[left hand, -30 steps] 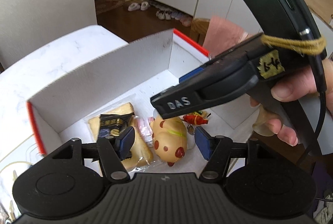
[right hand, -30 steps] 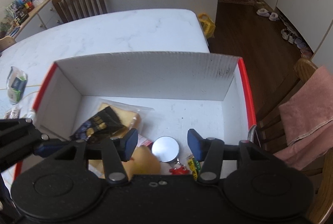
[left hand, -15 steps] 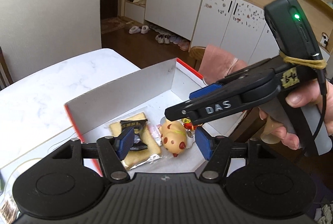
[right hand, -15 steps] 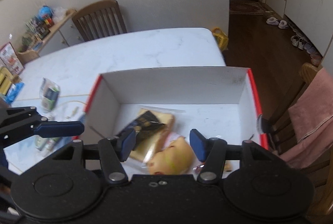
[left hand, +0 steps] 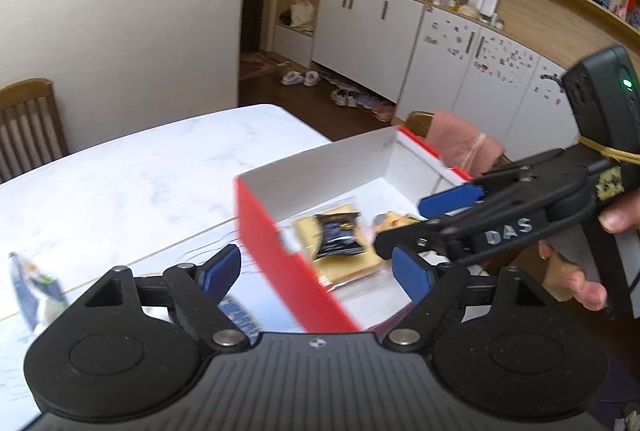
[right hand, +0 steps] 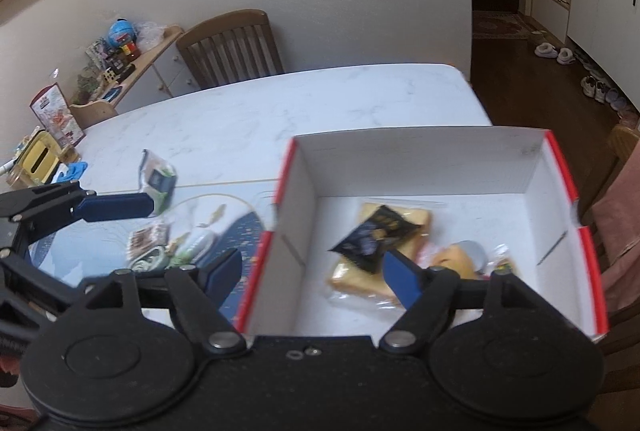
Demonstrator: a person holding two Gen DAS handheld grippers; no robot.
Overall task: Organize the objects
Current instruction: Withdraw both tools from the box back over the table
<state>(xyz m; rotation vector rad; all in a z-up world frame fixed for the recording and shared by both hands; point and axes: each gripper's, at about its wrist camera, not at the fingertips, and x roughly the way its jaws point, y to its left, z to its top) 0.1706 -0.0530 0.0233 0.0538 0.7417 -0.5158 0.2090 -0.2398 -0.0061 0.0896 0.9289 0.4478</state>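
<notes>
Claw (left hand: 316,273), opening, above cardboard box (left hand: 288,263)

Both wrist views look steeply down, close above the table (sharing the box (left hand: 280,231) (right hand: 420,151))

The white marble worktop (right hand: 304,111) carries a red-sided open box (right hand: 436,159), a blue mat (right hand: 240,231) and scattered small packets (right hand: 158,181).

Behind the marble table (right hand: 320,111) you see a wooden chair (right hand: 230,47) against the white wall. To your right, a pink towel (left hand: 460,143) hangs over another chair, and shoes (left hand: 360,97) line the floor beneath white cabinets (left hand: 368,27).
</notes>
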